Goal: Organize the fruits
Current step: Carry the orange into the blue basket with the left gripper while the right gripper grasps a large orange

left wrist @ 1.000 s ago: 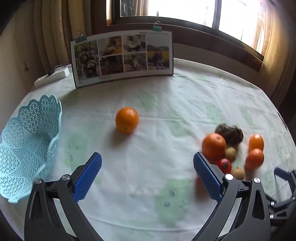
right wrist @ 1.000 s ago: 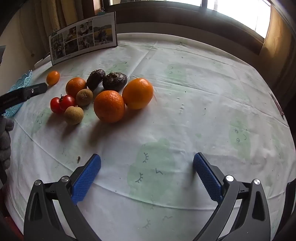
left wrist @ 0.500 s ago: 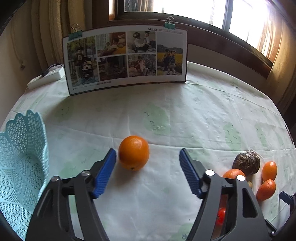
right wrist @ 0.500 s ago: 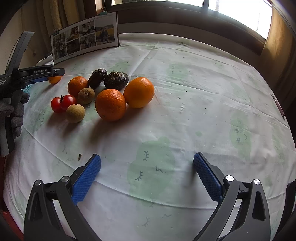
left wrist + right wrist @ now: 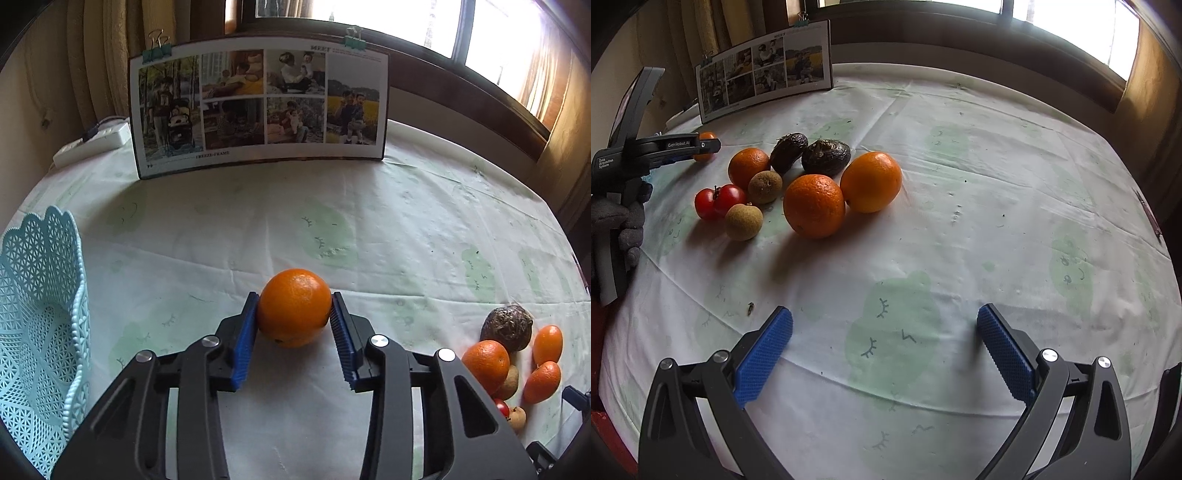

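Left gripper (image 5: 294, 332): advancing across the tablecloth from well short of the lone orange (image 5: 294, 307); now straddling it. Blue pads (image 5: 243, 343): narrowing from wide apart to pressing both flanks of the fruit. Basket (image 5: 44, 325): shifting toward the left edge of the left wrist view. Photo board (image 5: 258, 103): looming larger.

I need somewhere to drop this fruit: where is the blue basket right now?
In the left wrist view the basket stands at the far left edge of the table, left of the orange held in the left gripper.
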